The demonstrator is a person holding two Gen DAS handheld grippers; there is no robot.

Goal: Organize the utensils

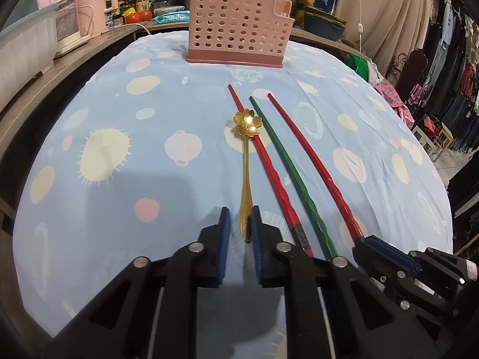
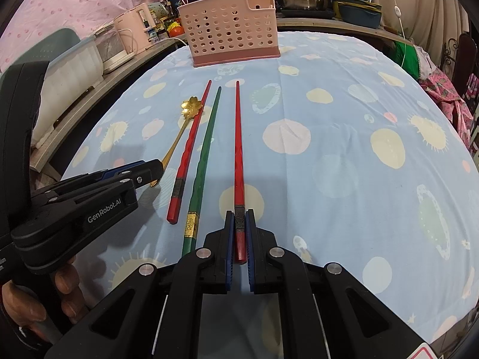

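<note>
Chopsticks lie side by side mid-cloth, with bare cloth (image 2: 344, 179) to their right. Left gripper (image 1: 241, 218) pinches the spoon (image 1: 247, 161) (gold) handle. Right gripper (image 2: 239, 218) pinches a red chopstick (image 2: 238, 149). Basket (image 2: 230, 30) stands far back.

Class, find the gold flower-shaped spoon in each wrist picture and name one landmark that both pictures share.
Left wrist view: gold spoon at centre, its handle end between the left gripper's pads.
Right wrist view: the spoon left of centre, left of the chopsticks.
Shared landmark: pink perforated basket at the table's far end.
</note>
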